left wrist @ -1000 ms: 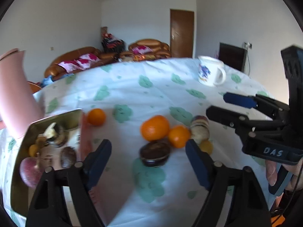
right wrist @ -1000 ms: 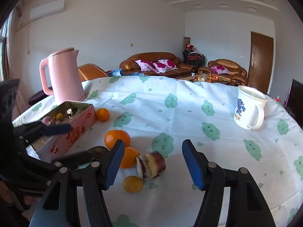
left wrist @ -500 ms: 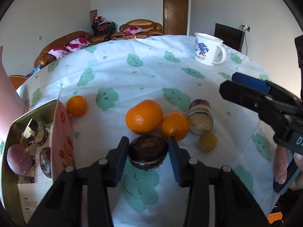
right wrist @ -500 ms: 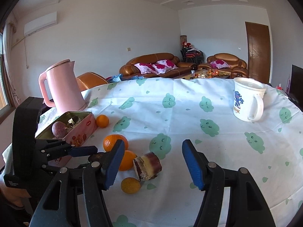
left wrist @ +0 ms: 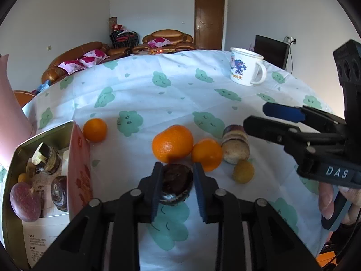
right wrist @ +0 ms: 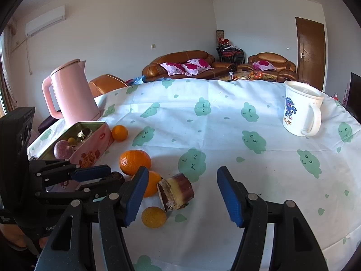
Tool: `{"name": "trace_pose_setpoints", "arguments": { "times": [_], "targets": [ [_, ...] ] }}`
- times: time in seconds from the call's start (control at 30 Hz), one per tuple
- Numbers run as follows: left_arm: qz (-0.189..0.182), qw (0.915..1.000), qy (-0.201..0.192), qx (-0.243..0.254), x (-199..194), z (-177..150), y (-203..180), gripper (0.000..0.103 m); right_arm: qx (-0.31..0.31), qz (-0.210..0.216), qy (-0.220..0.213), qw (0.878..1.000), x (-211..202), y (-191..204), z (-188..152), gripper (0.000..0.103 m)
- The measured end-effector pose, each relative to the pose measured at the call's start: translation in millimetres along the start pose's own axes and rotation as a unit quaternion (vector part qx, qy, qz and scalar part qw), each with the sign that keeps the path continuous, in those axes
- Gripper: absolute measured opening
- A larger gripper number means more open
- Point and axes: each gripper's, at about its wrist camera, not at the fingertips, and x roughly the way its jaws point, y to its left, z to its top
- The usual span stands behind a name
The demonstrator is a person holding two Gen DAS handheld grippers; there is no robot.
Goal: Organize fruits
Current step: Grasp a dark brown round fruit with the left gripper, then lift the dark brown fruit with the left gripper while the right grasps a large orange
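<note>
Left gripper (left wrist: 177,186): jaws narrow and easing apart a little, pads pressed on both sides of the dark brown round fruit (left wrist: 176,184), which sits between them just above the tablecloth (left wrist: 158,103).
Right gripper (right wrist: 181,195): jaws about half open, nothing between the pads; hangs over the cloth just right of the cut layered piece (right wrist: 176,192).
Dark fruit: wrinkled, dark brown, kind not clear; directly in front of the large orange (left wrist: 172,143) in the left wrist view.
Oranges: large orange and a smaller orange (left wrist: 206,153) touching side by side; another small orange (left wrist: 95,129) apart to the left, just beside the tin's far corner.
Layered piece: cylinder with brown, cream and purple bands, lying on its side, touching the smaller orange; what it is cannot be told.
Small yellow fruit (left wrist: 243,171): just in front of the layered piece.
Tin (left wrist: 80,158): open pink-sided metal box at the left edge of the table; holds a reddish-purple round fruit (left wrist: 24,201), two dark brown pieces and a small yellow one.
Kettle (right wrist: 72,92): pink, upright, behind the tin.
Mug (right wrist: 300,108): white with a blue print, upright, well apart from the fruit on the far right.
Hand (left wrist: 338,201): fingers wrapped on the right gripper's handle.
</note>
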Motion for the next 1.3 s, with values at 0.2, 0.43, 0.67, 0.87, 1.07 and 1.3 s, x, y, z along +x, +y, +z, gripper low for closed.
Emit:
{"name": "trace_pose_setpoints", "arguments": {
  "times": [0.2, 0.43, 0.67, 0.87, 1.07, 1.3],
  "targets": [
    [-0.022, 0.9985, 0.049, -0.009, 20, 0, 4, 0.049, -0.001, -0.002, -0.002, 1.0, -1, 1, 0, 0.065],
    [-0.024, 0.9993, 0.027, -0.012, 10, -2, 4, 0.045, 0.002, -0.002, -0.008, 1.0, -3, 0, 0, 0.065],
    [0.016, 0.9983, -0.045, -0.033, -19, -4, 12, 0.045, -0.037, -0.006, -0.002, 0.999, 1, 15, 0, 0.064],
    [0.044, 0.9918, -0.079, -0.09, -31, -7, 36, 0.045, -0.098, 0.005, 0.014, 0.995, 13, 41, 1, 0.064],
    [0.044, 0.9908, -0.081, -0.099, -32, -8, 39, 0.045, -0.166, 0.005, 0.049, 0.985, 35, 68, 0, 0.064],
    [0.042, 0.9874, -0.094, -0.12, -36, -11, 43, 0.045, -0.211, -0.024, 0.088, 0.973, 55, 81, -4, 0.049]
  ]
}}
